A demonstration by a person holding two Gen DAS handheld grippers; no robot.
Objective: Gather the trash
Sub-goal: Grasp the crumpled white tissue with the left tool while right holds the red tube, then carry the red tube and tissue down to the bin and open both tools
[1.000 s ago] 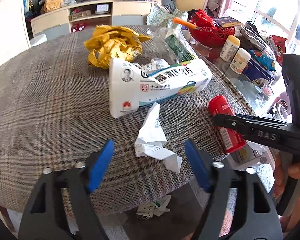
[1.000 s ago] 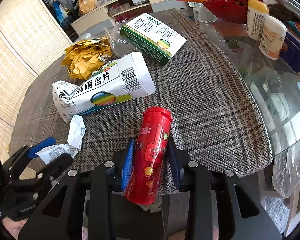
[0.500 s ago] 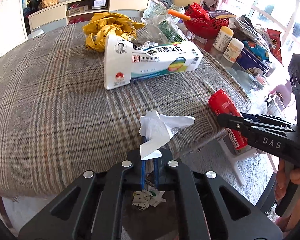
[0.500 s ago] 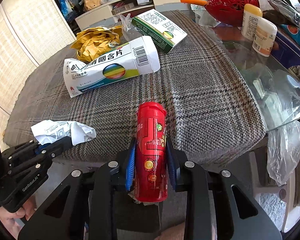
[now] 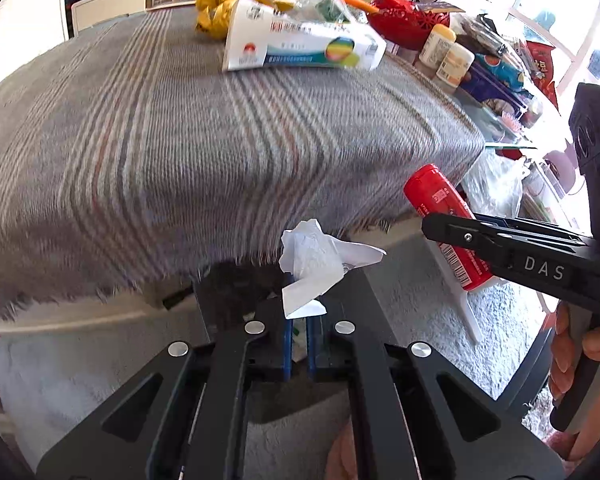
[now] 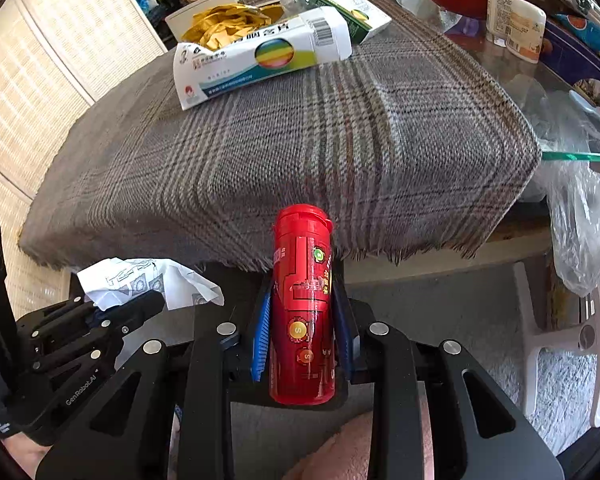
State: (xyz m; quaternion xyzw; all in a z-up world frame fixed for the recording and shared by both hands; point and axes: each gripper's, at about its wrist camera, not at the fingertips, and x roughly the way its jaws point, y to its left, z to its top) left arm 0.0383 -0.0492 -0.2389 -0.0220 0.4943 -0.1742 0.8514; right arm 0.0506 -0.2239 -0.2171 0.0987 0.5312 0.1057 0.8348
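Crumpled white paper (image 5: 314,256) is pinched between the blue pads of the left gripper (image 5: 299,320), whose jaws are drawn almost together on its lower corner; the wad stands up beyond the fingertips. One second earlier this gripper stood wide open over the paper, which then lay on the cloth; half a second ago it had already clamped it. The paper now hangs clear of the table edge, over the floor.

Right gripper (image 6: 302,312) is clamped narrowly on a red cylindrical tube (image 6: 303,304), pads pressing both sides, cap end pointing forward. The grip is unchanged from the earlier frames. The tube, previously over the cloth, now sits off the near edge of the table.

Both grippers are side by side, near each other but apart; a hand (image 5: 580,344) on the right gripper's handle shows in the left view.

Plaid tablecloth (image 6: 300,140) is bare over its near half. At the far side remain a white lozenge box (image 6: 260,56), a crumpled yellow wrapper (image 6: 224,24) behind it, and a green-and-white box (image 6: 346,4) beside them, all in place as before. A red basket (image 5: 408,24) and two white bottles (image 5: 448,54) stand on the glass beyond the cloth.
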